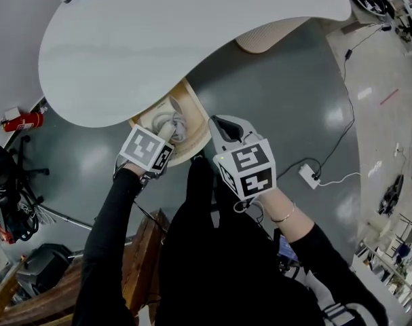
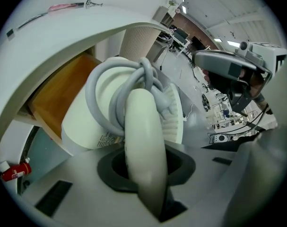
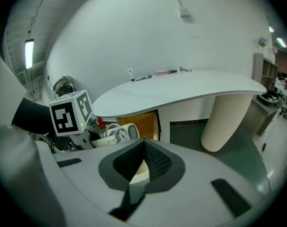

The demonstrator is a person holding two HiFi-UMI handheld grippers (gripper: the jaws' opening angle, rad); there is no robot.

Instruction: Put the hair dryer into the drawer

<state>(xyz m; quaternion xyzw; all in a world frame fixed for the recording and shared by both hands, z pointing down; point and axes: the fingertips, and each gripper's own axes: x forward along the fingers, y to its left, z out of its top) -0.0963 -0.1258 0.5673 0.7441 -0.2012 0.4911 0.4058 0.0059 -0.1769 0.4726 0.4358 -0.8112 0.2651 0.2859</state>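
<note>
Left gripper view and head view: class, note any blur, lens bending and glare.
Left gripper view: the hair dryer goes soft nearest the lens, and the table edge bows, fisheye; head view: bright glare patches sit on the glossy floor.

No legible text; fine print on hair dryer (image 2: 89, 126) body too blurred to read.

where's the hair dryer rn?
Head view, left of centre: the hair dryer is held by its handle in the left gripper, over the open wooden drawer under the white table, just left of the right gripper.
</note>
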